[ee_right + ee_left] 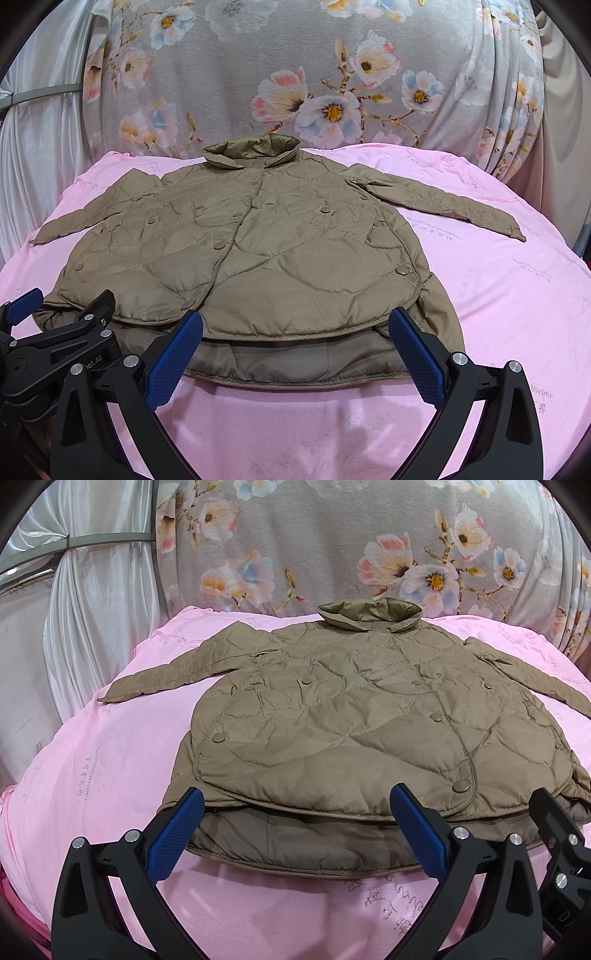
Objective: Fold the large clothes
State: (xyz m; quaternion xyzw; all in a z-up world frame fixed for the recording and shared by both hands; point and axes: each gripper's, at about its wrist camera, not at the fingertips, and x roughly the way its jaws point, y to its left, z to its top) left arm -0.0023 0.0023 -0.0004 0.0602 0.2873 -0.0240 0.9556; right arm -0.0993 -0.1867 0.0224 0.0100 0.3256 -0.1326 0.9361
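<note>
The quilted tan jacket (332,716) lies buttoned, front up, sleeves spread on the pink sheet (92,775), while the left gripper (295,834) and right gripper (295,354) hover spread apart, empty, over its near hem, seemingly poised to start folding.

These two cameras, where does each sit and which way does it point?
Left wrist: on the left gripper, looking forward over the hem at the jacket; its own open fingers show, plus the right gripper at the right edge.
Right wrist: on the right gripper, facing the same way; its open fingers show, plus the left gripper at the left edge.
Shared: the jacket, pink sheet and floral cloth.
</note>
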